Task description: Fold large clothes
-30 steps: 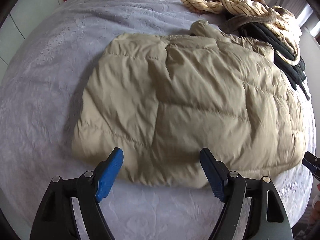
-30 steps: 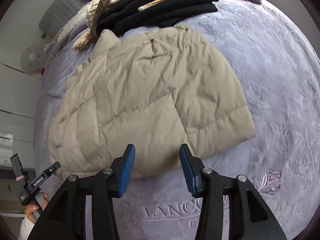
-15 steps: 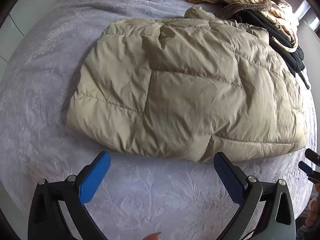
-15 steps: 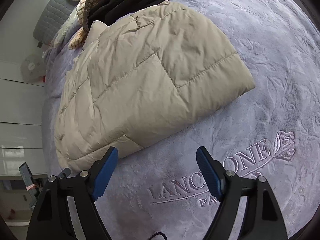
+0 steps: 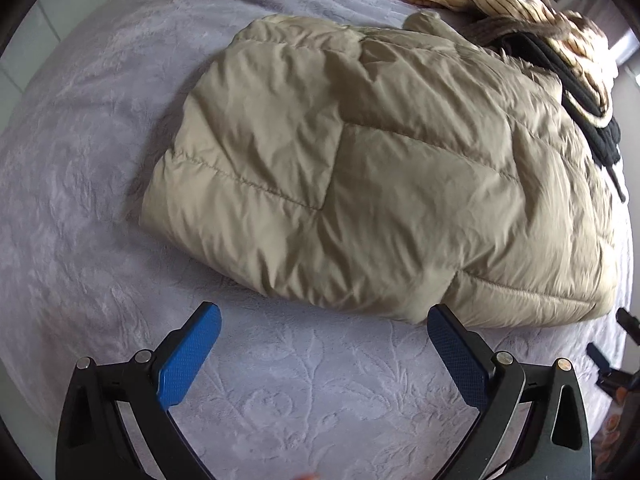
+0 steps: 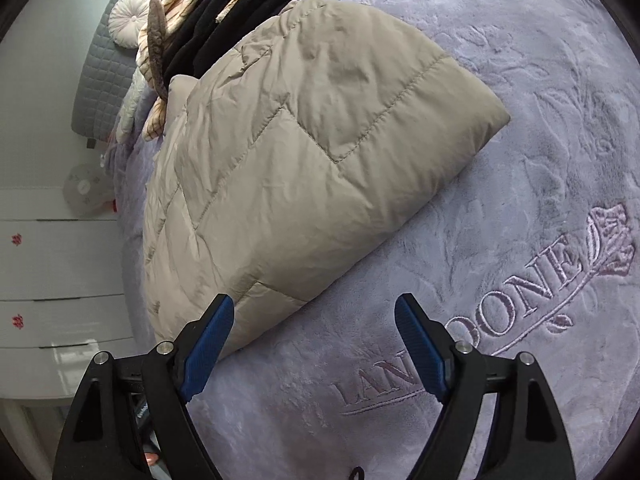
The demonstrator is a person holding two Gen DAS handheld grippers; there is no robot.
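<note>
While both grippers, left (image 5: 324, 354) and right (image 6: 314, 346), are hanging spread empty beside puffer jacket (image 5: 360, 168): looking light, squashy, slippery; pinching quilted hem edge deep.

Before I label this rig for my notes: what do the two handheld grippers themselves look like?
Both match. The left gripper and right gripper have black plastic arms with triangular cut-outs and silver pivot pins, ending in flat blue textured pads. No sleeves or markings show.

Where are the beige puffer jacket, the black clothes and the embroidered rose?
beige puffer jacket (image 5: 360, 184), left wrist view, middle quilted panel.
black clothes (image 6: 224, 12), right wrist view, folded edge behind the jacket.
embroidered rose (image 6: 612, 236), right wrist view, the bloom.
</note>
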